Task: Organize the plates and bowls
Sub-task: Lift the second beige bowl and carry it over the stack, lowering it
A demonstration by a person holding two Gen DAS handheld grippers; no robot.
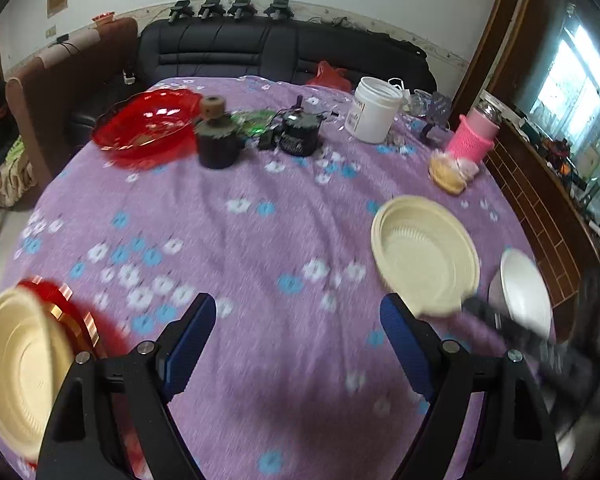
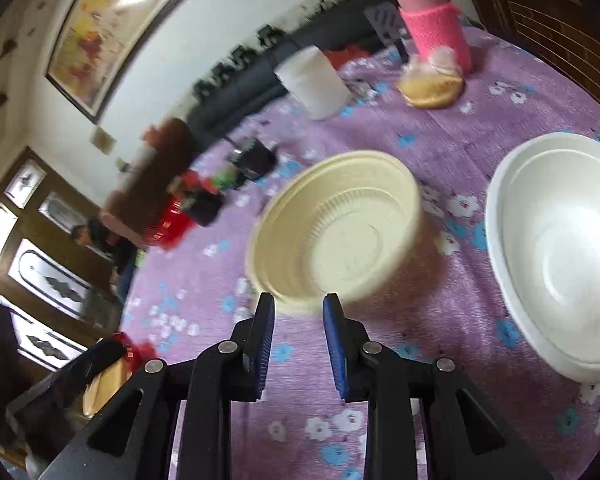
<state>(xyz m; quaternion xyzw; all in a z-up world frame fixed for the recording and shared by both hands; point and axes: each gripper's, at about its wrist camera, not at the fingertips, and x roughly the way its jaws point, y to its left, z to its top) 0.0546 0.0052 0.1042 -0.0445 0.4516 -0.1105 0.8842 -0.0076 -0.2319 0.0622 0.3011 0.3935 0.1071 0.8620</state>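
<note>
A cream plastic bowl (image 1: 426,254) sits on the purple flowered tablecloth (image 1: 260,240) at the right. A white bowl (image 1: 526,294) stands just right of it. Another cream bowl (image 1: 14,364) rests on a red plate (image 1: 74,312) at the lower left. My left gripper (image 1: 298,320) is wide open and empty above the cloth. My right gripper (image 2: 299,308) is partly open, its tips at the near rim of the cream bowl (image 2: 334,228), holding nothing. The white bowl (image 2: 560,252) lies to its right. The right gripper's arm (image 1: 532,344) shows blurred in the left wrist view.
A red glass dish (image 1: 144,124), two dark cylindrical parts (image 1: 218,136), a white jar (image 1: 376,108), a pink-sleeved bottle (image 1: 476,132) and a wrapped bun (image 1: 450,172) stand along the far side. A black sofa (image 1: 260,52) is behind the table.
</note>
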